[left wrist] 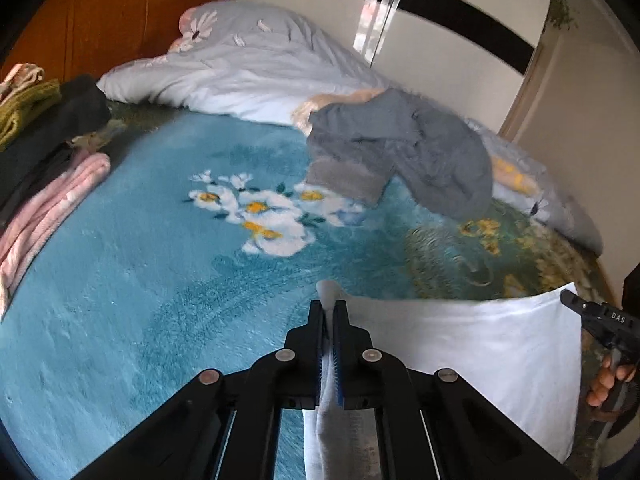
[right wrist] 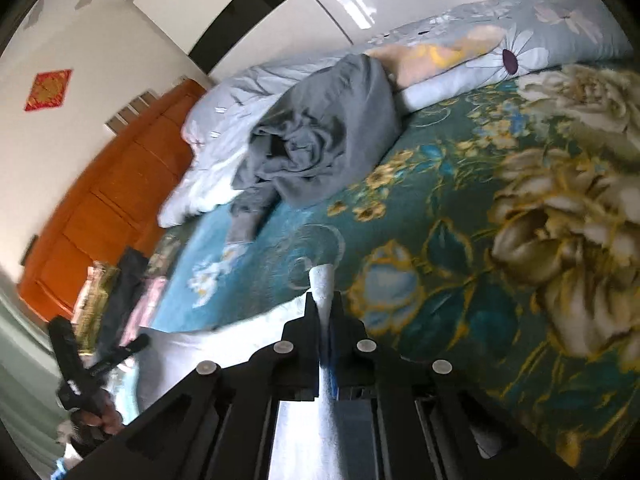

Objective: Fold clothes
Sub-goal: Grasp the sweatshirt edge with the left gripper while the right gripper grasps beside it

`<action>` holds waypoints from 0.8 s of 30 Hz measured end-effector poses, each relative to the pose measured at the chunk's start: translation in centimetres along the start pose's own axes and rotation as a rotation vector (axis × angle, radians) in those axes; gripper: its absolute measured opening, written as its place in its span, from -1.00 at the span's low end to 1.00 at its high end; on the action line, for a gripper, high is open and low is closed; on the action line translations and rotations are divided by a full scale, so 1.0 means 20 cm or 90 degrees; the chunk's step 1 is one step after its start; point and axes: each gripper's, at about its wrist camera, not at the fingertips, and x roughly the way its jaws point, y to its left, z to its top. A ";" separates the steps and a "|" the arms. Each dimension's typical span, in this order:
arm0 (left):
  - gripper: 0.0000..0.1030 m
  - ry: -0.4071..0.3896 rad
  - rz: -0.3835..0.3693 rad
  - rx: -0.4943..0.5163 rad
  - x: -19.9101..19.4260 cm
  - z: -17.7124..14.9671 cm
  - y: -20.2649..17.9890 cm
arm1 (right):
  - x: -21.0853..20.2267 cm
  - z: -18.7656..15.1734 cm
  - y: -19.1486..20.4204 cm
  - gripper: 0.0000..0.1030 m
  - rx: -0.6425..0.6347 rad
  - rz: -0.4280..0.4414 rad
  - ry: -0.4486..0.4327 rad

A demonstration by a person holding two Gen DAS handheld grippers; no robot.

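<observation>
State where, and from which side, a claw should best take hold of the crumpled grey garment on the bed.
Probably the flat ribbed hem of the grey garment, approached from the near, open blanket side: it lies spread toward the viewer, while the rest is bunched against the duvet.

White cloth; grey garment; pale blue-grey duvet, daisy print. Teal blanket, white-and-yellow flowers. Orange-brown headboard; pink, black, olive folded clothes
</observation>
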 end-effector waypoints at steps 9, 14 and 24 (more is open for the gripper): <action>-0.83 0.081 0.007 -0.057 0.19 -0.10 0.11 | 0.13 -0.02 -0.14 -0.93 0.072 -0.018 0.036; -0.68 0.071 0.020 -0.090 0.10 -0.10 0.16 | 0.12 -0.01 -0.12 -0.91 0.067 -0.033 0.039; -0.20 0.029 0.041 -0.209 -0.21 -0.24 0.33 | -0.20 -0.08 -0.29 -0.69 0.153 -0.089 -0.010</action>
